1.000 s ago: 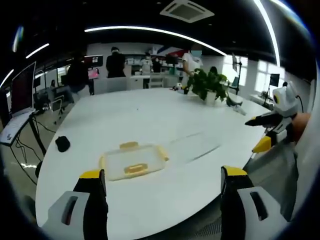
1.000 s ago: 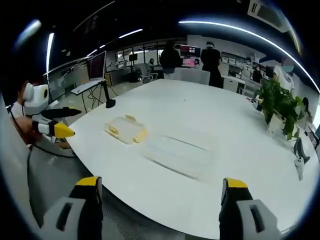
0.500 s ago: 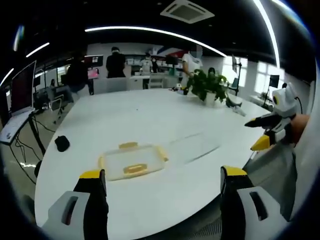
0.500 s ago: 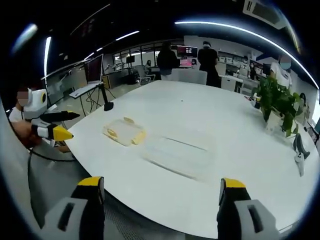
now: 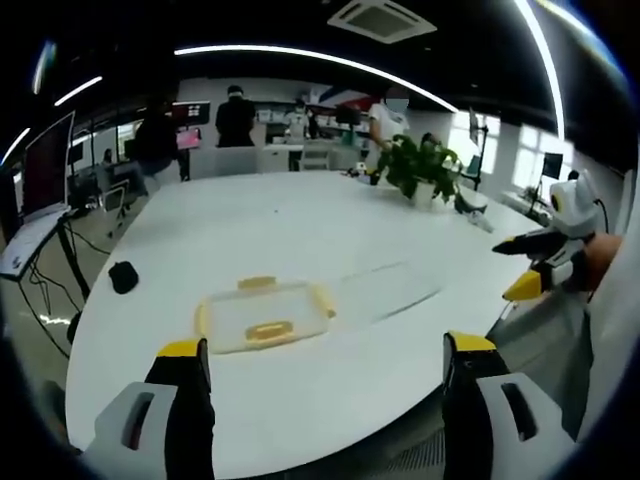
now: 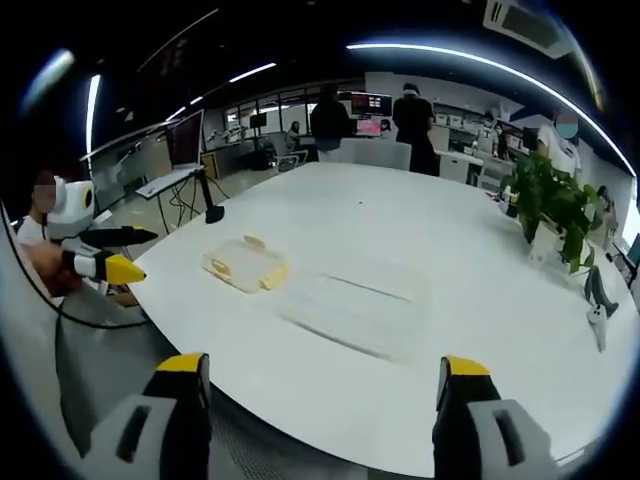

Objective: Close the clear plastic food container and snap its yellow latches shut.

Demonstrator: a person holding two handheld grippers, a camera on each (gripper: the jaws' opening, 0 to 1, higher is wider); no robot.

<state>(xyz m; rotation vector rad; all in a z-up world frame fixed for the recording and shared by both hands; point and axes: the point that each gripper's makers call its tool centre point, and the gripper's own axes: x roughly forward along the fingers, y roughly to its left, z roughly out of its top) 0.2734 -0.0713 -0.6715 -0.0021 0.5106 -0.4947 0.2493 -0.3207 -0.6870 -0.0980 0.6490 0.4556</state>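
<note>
Since the earlier frames both cameras have shifted only slightly; the lid and the clear container lie where they lay, and both claws stay spread and empty off the table's near edge.

Left gripper view, near to far. The left claw (image 5: 318,350) rises from the bottom with its yellow-tipped jaws wide apart, holding nothing. Just beyond it, near the near edge of the white table (image 5: 300,225), lies the container lid (image 5: 262,315), flat, with yellow latches (image 5: 257,284) on its sides. Beside the lid, toward the table's right edge, sits the clear container base (image 5: 392,285), faint against the white top and apart from the lid. At the right edge the right claw (image 5: 522,266) enters, held in a hand, its jaws apart and empty. A black mouse (image 5: 122,276) rests near the left edge. A potted plant (image 5: 418,168) stands toward the far right corner. People (image 5: 236,118) stand past the far edge.

Right gripper view, near to far. The right claw (image 6: 318,372) shows its jaws wide apart, gripping nothing. Past the near edge of the table (image 6: 430,240) the clear container base (image 6: 350,305) lies nearest, the lid (image 6: 245,267) just beyond it toward the left edge. The left claw (image 6: 118,252) hovers off the left edge, jaws parted. The plant (image 6: 548,200) stands near the right edge.
</note>
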